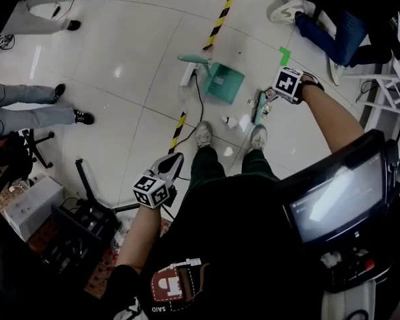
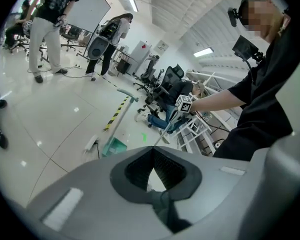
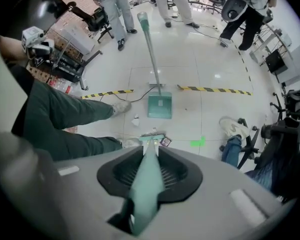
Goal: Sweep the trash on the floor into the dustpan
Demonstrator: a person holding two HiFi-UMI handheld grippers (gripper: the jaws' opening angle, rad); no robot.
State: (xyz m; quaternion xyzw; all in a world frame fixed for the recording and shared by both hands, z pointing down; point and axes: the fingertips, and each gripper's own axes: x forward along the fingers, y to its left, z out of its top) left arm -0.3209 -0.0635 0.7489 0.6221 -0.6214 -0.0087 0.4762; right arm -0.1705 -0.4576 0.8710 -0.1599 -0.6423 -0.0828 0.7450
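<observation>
On the left, the left hand-held gripper [image 1: 172, 159] hangs low beside the person's leg. Its own view shows the left hand-held gripper [image 2: 152, 151] with jaws meeting at their tips and nothing between them. Further right on the glossy white floor [image 1: 133, 52], a green dustpan [image 1: 225, 83] sits flat with its long handle [image 1: 193, 60] standing up, just beside a white power strip [image 1: 187, 77] and its black cord. A strip of yellow-and-black tape [image 1: 221, 13] runs up the floor behind it. A white crumpled scrap of paper [image 1: 231, 121] lies between the dustpan and the person's shoes [image 1: 203, 133], apart from the dustpan's mouth. To its right, the head of a green broom [image 1: 260, 109] rests on the floor, with a few small bits of litter [image 1: 269, 96] touching or just beside it. The right hand-held gripper [image 1: 277, 93] is clamped around the broom's handle; its view shows the right hand-held gripper [image 3: 150, 156] with the pale green handle running between the closed jaws down to the broom [image 3: 152, 135], with the dustpan [image 3: 160, 106] beyond and the scrap of paper [image 3: 136, 120] to the left.
</observation>
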